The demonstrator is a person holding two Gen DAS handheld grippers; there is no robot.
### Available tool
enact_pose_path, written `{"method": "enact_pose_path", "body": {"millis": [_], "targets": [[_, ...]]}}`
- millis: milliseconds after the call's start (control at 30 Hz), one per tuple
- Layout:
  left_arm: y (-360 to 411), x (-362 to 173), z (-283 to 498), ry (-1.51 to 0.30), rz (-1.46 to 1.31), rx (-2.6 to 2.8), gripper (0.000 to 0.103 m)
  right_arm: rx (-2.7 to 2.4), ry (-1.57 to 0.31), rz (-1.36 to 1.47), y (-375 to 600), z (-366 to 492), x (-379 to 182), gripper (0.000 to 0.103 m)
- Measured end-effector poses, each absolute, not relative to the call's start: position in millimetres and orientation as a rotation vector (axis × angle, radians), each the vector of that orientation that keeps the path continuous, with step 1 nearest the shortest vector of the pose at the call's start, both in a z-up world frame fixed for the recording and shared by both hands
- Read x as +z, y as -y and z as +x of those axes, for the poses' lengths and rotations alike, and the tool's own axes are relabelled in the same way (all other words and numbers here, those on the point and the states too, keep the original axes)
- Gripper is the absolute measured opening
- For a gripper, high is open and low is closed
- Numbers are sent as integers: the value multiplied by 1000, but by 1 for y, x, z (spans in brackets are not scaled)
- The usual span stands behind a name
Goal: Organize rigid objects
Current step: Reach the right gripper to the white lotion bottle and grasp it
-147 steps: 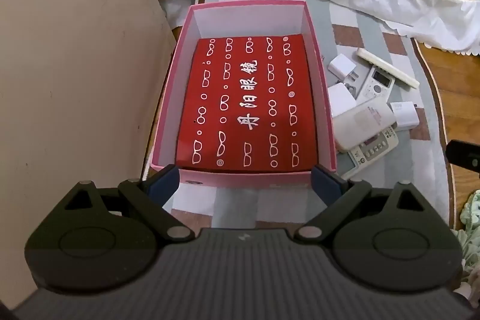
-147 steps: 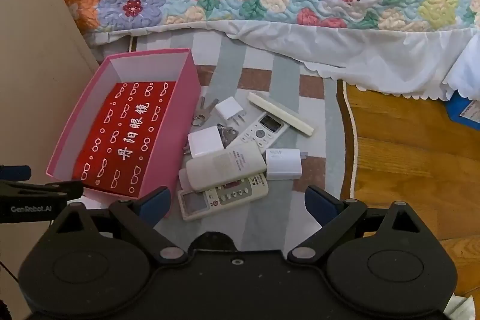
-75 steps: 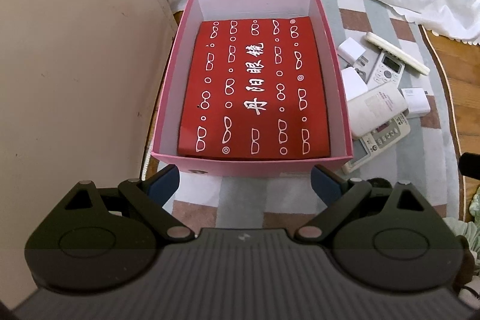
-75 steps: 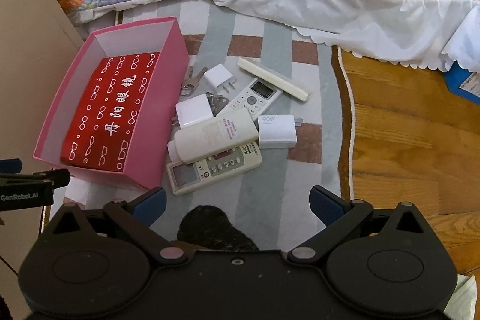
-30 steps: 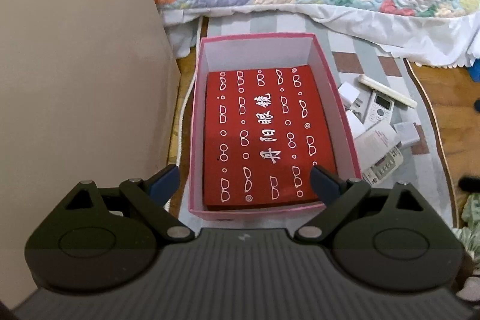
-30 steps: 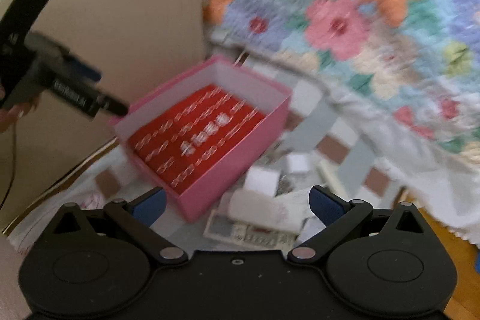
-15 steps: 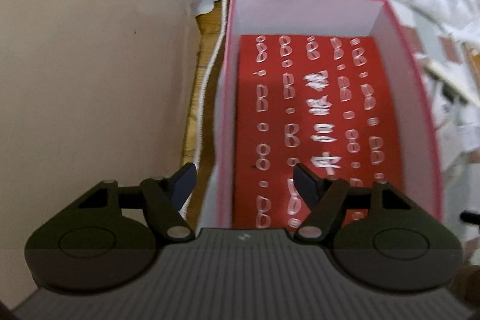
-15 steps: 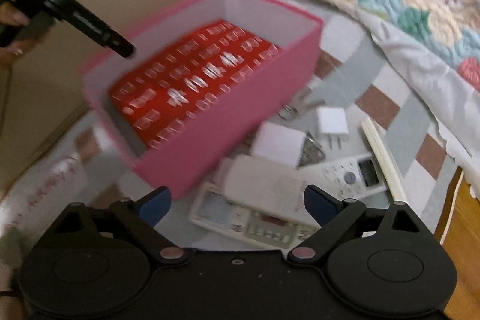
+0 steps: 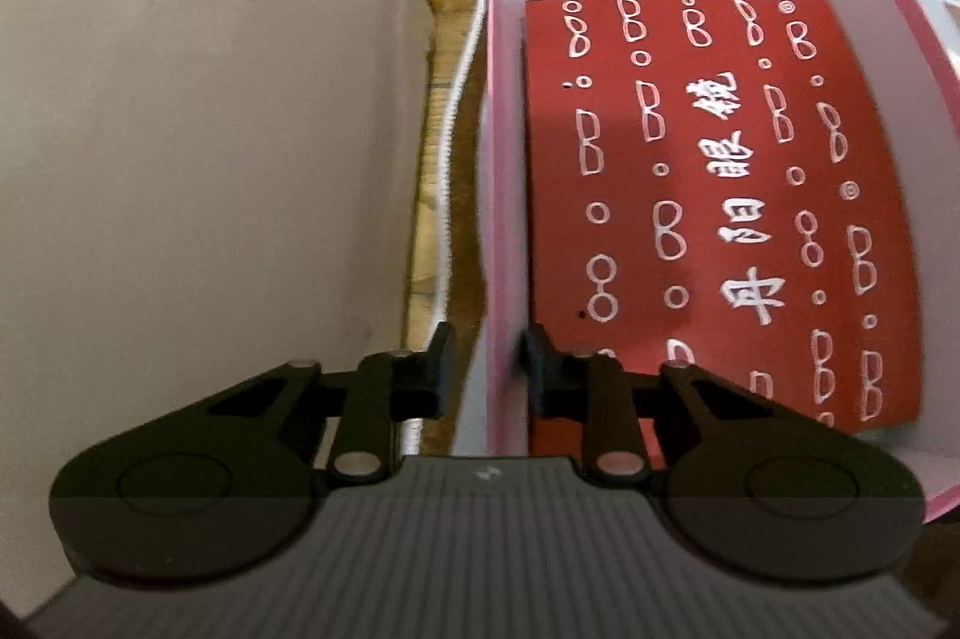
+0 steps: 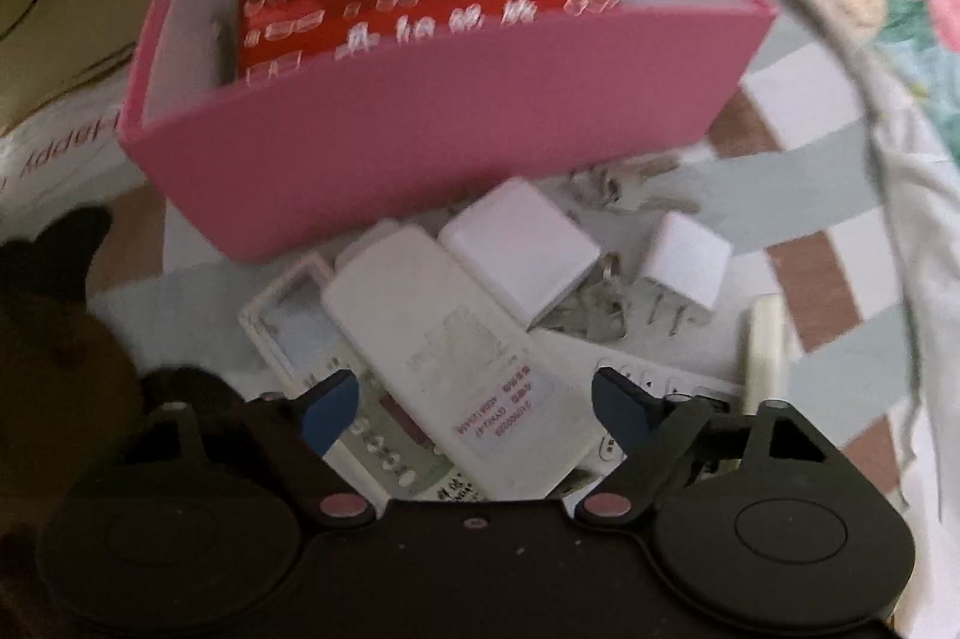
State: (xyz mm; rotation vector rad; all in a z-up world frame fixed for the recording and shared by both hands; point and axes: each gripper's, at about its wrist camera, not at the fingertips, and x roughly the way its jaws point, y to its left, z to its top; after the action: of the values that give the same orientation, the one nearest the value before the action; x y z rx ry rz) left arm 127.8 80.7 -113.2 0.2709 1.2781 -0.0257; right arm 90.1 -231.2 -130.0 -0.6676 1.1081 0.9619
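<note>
- Grip first: left tool has just been closing and pinches the side wall of the pink cardboard box, left of frame centre; keep it steady.
- Right tool, fingers apart and closing slightly, straddles the white plastic remote at lower centre; centre before squeezing.

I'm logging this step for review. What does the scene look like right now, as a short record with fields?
container: pink box, open, red printed sheet on its floor
left gripper: jaws just closed on the box's side wall, one finger inside, one outside
right gripper: open, jaws closing a little, straddling the white remote
loose items: square white charger, small plug adapter, keys, all outside the box
in box: only the sheet
</note>
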Motion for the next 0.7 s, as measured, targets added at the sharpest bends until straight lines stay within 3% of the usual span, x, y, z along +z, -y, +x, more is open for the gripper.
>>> {"method": "enact_pose_path", "body": {"millis": [267,367,700], "targets": [[-93,-116,136,-1302,148,-32,8,1130,-1120,-767,214,106,-148,89],[-91,-117,135,-1295,158,-22,9,1144,-1115,-767,209,100,-144,75],[-82,-115,134,-1294,200,21,10,915,-1298,-372,226,97,-138,69]]}}
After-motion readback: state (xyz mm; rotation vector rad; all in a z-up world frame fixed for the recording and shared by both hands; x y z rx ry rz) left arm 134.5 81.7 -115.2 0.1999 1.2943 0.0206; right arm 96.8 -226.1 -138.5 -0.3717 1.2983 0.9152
